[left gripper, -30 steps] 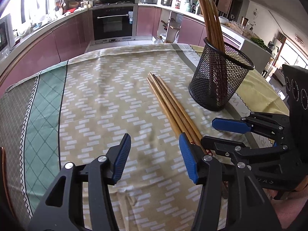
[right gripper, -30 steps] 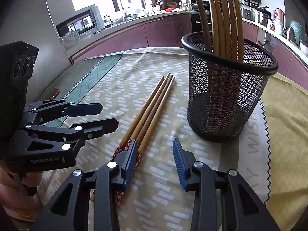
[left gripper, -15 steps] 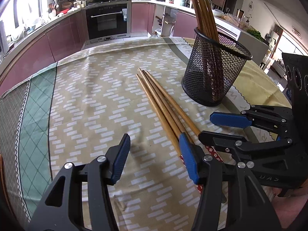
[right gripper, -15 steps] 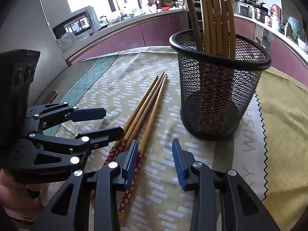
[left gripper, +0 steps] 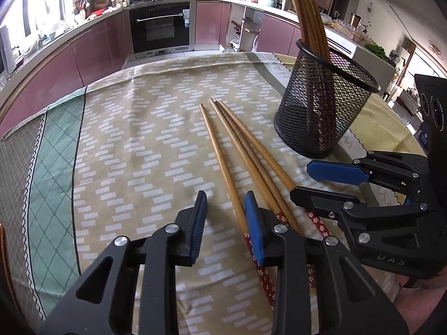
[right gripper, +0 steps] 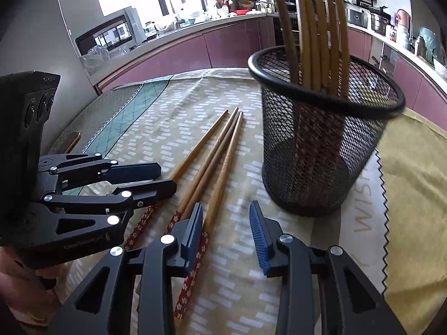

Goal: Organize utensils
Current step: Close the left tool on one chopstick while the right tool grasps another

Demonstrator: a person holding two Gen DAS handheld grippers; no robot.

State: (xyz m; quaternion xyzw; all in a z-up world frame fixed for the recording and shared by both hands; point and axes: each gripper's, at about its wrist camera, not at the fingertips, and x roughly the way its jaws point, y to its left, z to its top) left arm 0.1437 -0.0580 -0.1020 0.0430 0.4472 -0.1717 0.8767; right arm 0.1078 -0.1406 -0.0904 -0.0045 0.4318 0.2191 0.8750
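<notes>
My left gripper (left gripper: 225,212) hangs over the patterned cloth (left gripper: 139,145) on the desk, tilted steeply down, well to the left of the mesh cup (left gripper: 324,111); its jaws have just been closing, yet only bare cloth lies between them, and they grip nothing. Three loose chopsticks (left gripper: 240,150) lie side by side on the cloth just left of the cup, their flowered ends toward me, the leftmost passing under my left gripper's right finger. Further chopsticks already stand in the cup. My right gripper (right gripper: 226,223), likewise pitched down in front of the cup, stands parted and empty, its left finger over the flowered ends. The step in hand, I judge, is picking up a loose chopstick; the next move calls for straddling one stick and closing.
</notes>
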